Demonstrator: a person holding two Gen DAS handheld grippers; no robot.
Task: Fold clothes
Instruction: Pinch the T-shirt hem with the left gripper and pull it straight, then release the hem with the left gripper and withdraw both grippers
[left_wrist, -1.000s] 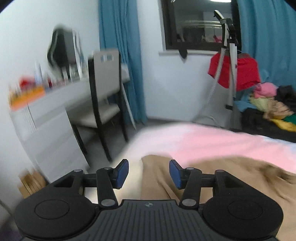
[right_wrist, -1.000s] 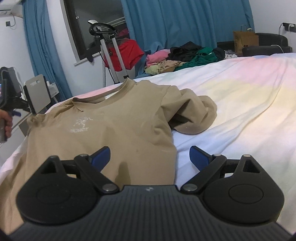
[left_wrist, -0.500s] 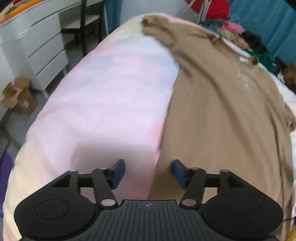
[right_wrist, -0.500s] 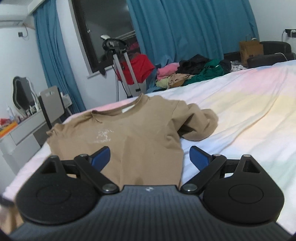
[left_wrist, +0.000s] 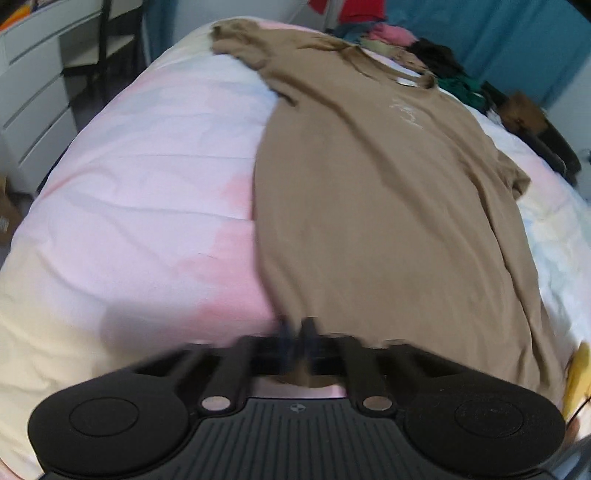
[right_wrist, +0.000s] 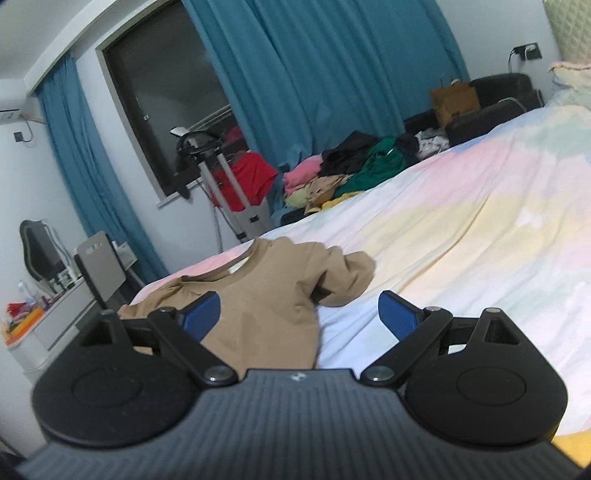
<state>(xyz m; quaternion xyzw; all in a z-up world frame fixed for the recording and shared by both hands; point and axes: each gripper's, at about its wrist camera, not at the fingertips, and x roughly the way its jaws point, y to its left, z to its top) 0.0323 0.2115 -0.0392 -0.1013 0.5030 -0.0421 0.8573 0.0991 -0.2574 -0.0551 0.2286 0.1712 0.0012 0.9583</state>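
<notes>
A tan T-shirt lies face up and mostly flat on the pastel bedsheet, collar at the far end. My left gripper is at the shirt's near bottom hem corner. Its blurred jaws are closing together, pinching the cloth, and tan fabric shows under the fingers. In the right wrist view the same T-shirt has one sleeve bunched up at its right side. My right gripper hovers open above the lower part of the shirt, with nothing between its blue pads.
A pile of mixed clothes lies beyond the bed's far edge by blue curtains. A garment steamer stand with a red garment, a chair and a white desk stand at the left. Something yellow lies at the bed's near right.
My left gripper swung from facing the room down to the shirt's hem corner, and its jaws went from open to together. My right gripper rose, so the shirt looks smaller and lower.
</notes>
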